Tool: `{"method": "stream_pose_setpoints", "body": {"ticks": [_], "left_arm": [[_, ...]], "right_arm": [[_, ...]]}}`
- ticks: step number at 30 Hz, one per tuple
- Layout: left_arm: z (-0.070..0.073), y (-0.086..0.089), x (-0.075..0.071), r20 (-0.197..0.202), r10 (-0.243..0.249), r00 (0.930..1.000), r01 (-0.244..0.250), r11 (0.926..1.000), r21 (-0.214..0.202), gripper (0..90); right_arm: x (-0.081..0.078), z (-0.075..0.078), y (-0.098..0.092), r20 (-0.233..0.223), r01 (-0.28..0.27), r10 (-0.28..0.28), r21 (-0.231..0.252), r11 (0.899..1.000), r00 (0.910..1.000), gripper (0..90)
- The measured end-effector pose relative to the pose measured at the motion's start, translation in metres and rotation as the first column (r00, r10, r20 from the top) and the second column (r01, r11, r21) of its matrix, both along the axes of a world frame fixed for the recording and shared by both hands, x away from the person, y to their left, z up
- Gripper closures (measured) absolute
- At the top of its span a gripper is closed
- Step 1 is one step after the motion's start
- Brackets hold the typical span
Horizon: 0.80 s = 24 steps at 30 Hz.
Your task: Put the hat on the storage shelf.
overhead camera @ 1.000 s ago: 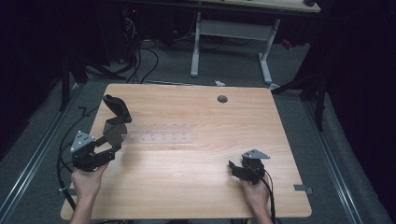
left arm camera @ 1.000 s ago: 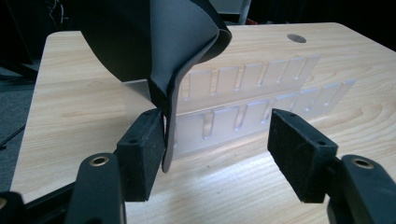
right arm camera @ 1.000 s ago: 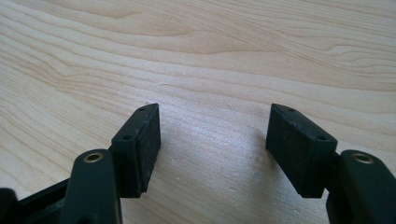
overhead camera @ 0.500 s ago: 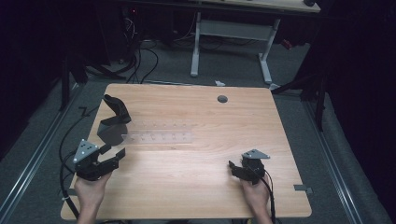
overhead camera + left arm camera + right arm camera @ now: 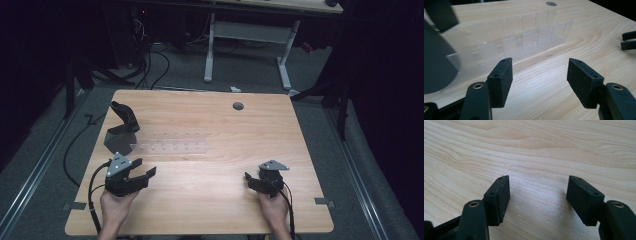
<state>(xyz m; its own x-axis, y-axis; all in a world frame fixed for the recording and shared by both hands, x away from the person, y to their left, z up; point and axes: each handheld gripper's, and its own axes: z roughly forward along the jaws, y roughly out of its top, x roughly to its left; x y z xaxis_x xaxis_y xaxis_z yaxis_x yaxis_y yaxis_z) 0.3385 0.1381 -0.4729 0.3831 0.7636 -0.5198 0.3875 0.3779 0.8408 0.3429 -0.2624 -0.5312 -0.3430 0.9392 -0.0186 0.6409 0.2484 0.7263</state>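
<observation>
Nearest to me, my left gripper (image 5: 142,176) has pulled back toward my edge of the bench (image 5: 210,210) over the last second. A second ago it sat up beside the dark stand (image 5: 122,131), close enough that its fingers looked to be at the stand's base. Now it rests well short of it, with bare wood between. Its fingers (image 5: 501,81) stand wide apart with nothing between them, so whatever I was doing at the stand, I have let go and withdrawn. I read that as a placement finished, or a reset before the next reach. My right gripper (image 5: 252,181) has not moved. Its fingers (image 5: 499,200) are also spread wide over plain wood, holding nothing.

Just beyond the left gripper lies the clear slotted rack (image 5: 172,146), flat on the bench with its left end touching or nearly touching the stand; I cannot tell which. It has kept its place across all three looks. In the left gripper view the rack (image 5: 524,42) shows two rows of upright clear tabs, but it is so transparent that I cannot tell whether any slot holds something. The stand there is a dark blur cut off at the left edge.

Farther out, the round hole (image 5: 238,106) marks the far side of the bench. Beyond that the room is very dark: I make out another table's legs and some cables on the floor, little else.
</observation>
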Motion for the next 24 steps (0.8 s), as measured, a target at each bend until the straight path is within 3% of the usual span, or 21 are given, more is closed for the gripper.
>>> {"method": "stream_pose_setpoints", "body": {"ticks": [3, 6, 12, 22, 24], "left_arm": [[-0.006, -0.015, 0.001, -0.018, -0.043, 0.9989, 0.043, 0.9989, 0.017, 37.5], [-0.009, -0.021, 0.002, -0.023, -0.052, 0.9984, 0.053, 0.9982, 0.028, 37.5], [-0.022, -0.036, 0.006, -0.073, -0.079, 0.9942, 0.082, 0.9958, 0.041, 37.1], [-0.054, -0.053, 0.021, -0.109, -0.041, 0.9932, 0.056, 0.9887, 0.139, 37.1], [-0.062, -0.056, 0.024, -0.116, -0.024, 0.9930, 0.045, 0.9829, 0.178, 36.8]], "right_arm": [[0.000, 0.000, 0.000, 0.000, 0.000, 0.000, 0.000, 1.000, 1.0000, 35.7], [0.000, 0.000, 0.000, 0.000, 0.000, 0.000, 0.000, 1.000, 1.0000, 35.7], [0.000, 0.000, 0.000, 0.000, 0.000, 0.000, 0.001, 1.000, 1.0000, 35.7], [0.000, 0.000, 0.000, 0.000, -0.001, 0.001, 0.001, 1.000, 1.0000, 35.5], [0.000, 0.000, 0.000, 0.000, -0.001, 0.001, 0.001, 1.000, 1.0000, 35.6]]}}
